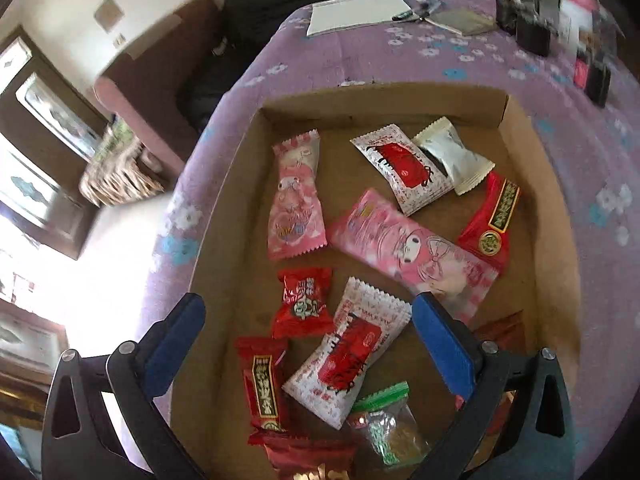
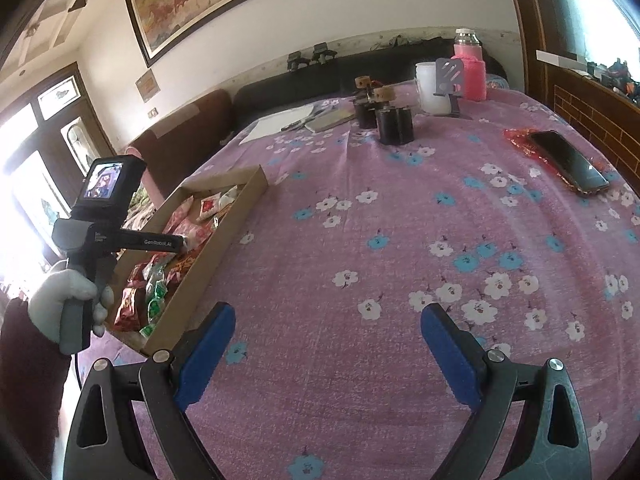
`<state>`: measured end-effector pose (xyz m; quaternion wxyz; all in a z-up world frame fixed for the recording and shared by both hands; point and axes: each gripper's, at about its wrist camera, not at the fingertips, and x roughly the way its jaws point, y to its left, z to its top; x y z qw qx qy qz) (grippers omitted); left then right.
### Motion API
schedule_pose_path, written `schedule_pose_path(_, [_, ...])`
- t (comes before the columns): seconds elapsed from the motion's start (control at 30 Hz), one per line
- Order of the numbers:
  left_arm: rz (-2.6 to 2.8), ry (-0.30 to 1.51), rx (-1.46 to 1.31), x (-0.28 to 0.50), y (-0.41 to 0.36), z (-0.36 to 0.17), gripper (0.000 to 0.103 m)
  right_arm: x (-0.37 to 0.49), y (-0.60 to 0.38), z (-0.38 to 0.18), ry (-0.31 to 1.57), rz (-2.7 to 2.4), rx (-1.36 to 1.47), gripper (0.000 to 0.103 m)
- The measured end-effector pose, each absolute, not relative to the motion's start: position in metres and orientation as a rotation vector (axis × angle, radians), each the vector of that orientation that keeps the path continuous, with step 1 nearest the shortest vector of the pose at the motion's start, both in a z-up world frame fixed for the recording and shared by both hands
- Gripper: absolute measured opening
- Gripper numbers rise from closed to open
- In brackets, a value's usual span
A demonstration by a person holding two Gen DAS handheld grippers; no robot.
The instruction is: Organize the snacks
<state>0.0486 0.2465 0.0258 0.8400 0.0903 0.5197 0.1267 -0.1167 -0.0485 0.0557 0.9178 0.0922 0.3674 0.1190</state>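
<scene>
A shallow cardboard box (image 1: 554, 216) lies on the purple flowered cloth and holds several wrapped snacks. Among them are a long pink packet (image 1: 412, 252), a smaller pink packet (image 1: 294, 196), a silver packet (image 1: 452, 156), red candies (image 1: 302, 302) and a white-and-red packet (image 1: 348, 356). My left gripper (image 1: 308, 312) hovers open above the near half of the box, its blue pads either side of the white-and-red packet and holding nothing. My right gripper (image 2: 328, 318) is open over bare cloth, to the right of the box (image 2: 236, 216). A gloved hand (image 2: 60, 300) holds the left gripper's handle.
A phone (image 2: 570, 162) lies on a red wrapper at the right. At the far end stand black canisters (image 2: 394, 122), a white cup (image 2: 430, 88), a pink bottle (image 2: 470, 68) and paper (image 1: 356, 12). A dark sofa runs behind the table.
</scene>
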Motion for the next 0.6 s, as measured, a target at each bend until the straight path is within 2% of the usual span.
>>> schedule_pose_path(0.1, [0.204, 1.095, 0.051, 0.045, 0.26, 0.041, 0.103, -0.117, -0.048, 0.055, 0.756, 0.248, 0.192, 0.095])
schedule_pose_path(0.23, [0.019, 1.123, -0.304, 0.029, 0.293, 0.053, 0.103, -0.117, -0.047, 0.056, 0.752, 0.255, 0.201, 0.095])
schedule_pose_path(0.33, [-0.042, 1.113, -0.435, 0.013, 0.304, 0.055, 0.103, -0.119, -0.044, 0.057, 0.749, 0.265, 0.197, 0.095])
schedule_pose_path(0.43, [-0.032, 1.031, -0.437, -0.011, 0.304, 0.069, 0.103, -0.122, -0.042, 0.057, 0.752, 0.272, 0.19, 0.095])
schedule_pose_path(0.6, [0.145, 0.738, -0.265, -0.066, 0.294, 0.11, 0.103, -0.125, -0.036, 0.056, 0.762, 0.282, 0.17, 0.095])
